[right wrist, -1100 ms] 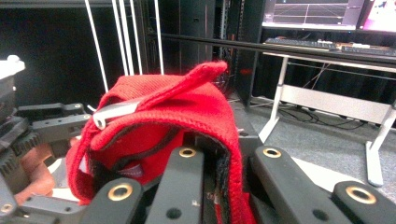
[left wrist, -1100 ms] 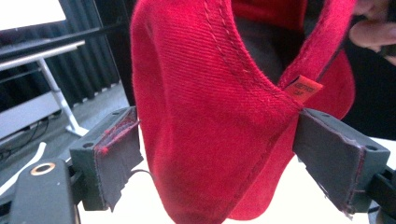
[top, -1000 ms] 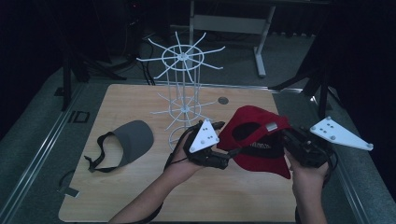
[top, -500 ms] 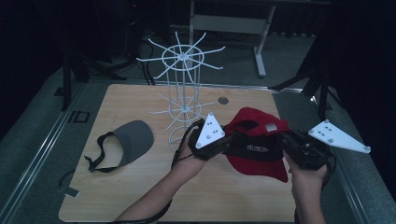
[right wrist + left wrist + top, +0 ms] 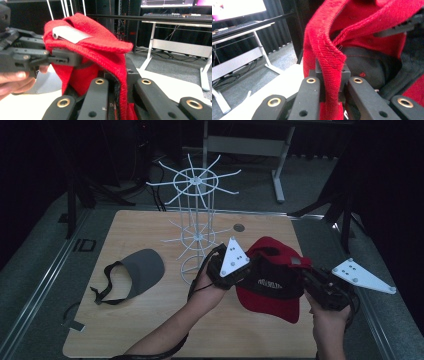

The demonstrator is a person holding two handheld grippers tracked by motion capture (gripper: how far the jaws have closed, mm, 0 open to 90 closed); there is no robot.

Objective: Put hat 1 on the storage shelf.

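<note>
left gripper (image 5: 248, 270) is clamped tight on the red cap (image 5: 272, 280) now. in the left gripper view the jaws are pinched right onto a fold of the cap's red edge (image 5: 329, 62), fabric squeezed flat between the black pads. its jaws have just been closing, and the cloth ended up between them. right gripper (image 5: 306, 279) is closed on the opposite edge of the same cap, and the right gripper view shows red fabric (image 5: 117, 75) running down into the closed jaws the same way.

so the cap hangs between the two grippers over the near right part of the table (image 5: 150, 330), lifted a bit off the wood, brim toward the person and the open back strap away. its long axis runs roughly left-right, from one gripper across to the other. the white wire rack (image 5: 196, 227) stands up-left of the cap, just past the left gripper, so the left hand is the nearer one to it. i'd guess the cap is headed for one of those arms. grey visor (image 5: 140, 270) lies flat well off to the left.

compared with a second ago: the left gripper sat open at the cap's edge, now it's gripping it. the cap looks slightly more stretched out and raised, the right hand basically hasn't budged.
</note>
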